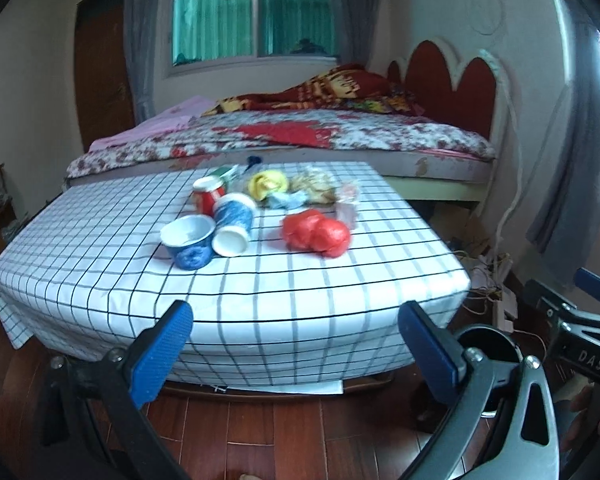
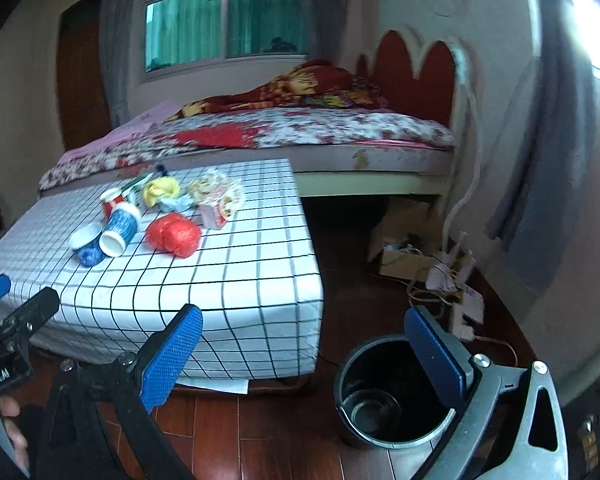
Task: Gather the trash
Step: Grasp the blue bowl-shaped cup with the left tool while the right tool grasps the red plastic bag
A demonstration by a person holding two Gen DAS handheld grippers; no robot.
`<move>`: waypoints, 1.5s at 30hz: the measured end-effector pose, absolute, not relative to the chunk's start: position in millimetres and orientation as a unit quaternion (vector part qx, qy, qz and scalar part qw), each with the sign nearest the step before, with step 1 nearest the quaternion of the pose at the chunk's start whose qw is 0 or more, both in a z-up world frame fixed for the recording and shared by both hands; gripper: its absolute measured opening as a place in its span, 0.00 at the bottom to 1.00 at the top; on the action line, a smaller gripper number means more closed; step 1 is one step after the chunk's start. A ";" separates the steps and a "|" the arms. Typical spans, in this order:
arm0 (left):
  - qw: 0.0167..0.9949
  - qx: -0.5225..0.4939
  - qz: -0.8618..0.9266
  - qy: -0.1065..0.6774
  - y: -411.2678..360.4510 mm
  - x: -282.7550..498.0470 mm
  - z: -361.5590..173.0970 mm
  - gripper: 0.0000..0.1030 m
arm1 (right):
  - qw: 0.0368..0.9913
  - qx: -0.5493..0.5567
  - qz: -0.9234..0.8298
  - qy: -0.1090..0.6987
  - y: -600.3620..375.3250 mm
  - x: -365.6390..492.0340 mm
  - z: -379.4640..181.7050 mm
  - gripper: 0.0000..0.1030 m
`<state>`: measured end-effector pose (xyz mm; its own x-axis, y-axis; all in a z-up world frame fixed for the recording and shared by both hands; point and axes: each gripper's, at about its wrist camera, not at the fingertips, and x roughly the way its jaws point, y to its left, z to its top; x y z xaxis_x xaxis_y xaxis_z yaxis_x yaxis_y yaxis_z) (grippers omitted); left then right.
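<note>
In the left wrist view, the left gripper point(image 1: 296, 332) is held with its jaws spread wide and nothing between them, low before the near edge of the table point(image 1: 112, 276). The trash is seen lying ahead and beyond it, well apart: two blue cups point(image 1: 210, 234) left of centre, a red crumpled bag point(image 1: 316, 234) to their right, and wrappers point(image 1: 300, 188) farther back. The red bag is placed almost straight ahead of this gripper.

In the right wrist view, the right gripper point(image 2: 304, 344) is likewise held wide and empty, off the table's right near corner. The same pile is seen far to its left, while the black bin point(image 2: 384, 396) stands on the floor just beside its right finger. The left gripper is judged nearer the trash, the right nearer the bin.
</note>
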<state>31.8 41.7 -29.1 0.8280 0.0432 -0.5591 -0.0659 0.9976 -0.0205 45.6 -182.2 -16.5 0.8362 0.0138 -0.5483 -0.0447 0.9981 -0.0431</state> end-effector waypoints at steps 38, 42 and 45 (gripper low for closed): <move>0.928 -0.094 0.098 0.347 196.7 233.9 -128.2 0.84 | 0.896 -0.106 0.198 0.383 -0.9 293.5 -113.0 0.63; 0.931 -0.088 0.087 0.344 196.5 236.3 -129.5 0.75 | 0.896 -0.099 0.209 0.378 -1.7 289.7 -113.9 0.47; 0.936 -0.082 0.092 0.331 196.9 225.8 -123.4 0.74 | 0.900 -0.089 0.217 0.367 -5.3 282.9 -109.5 0.42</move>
<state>225.8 196.9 -123.4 0.7640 0.1170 -0.6345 -0.2261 0.9696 -0.0934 282.9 -5.3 -109.5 0.6362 0.3259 -0.6993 -0.4565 0.8897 -0.0007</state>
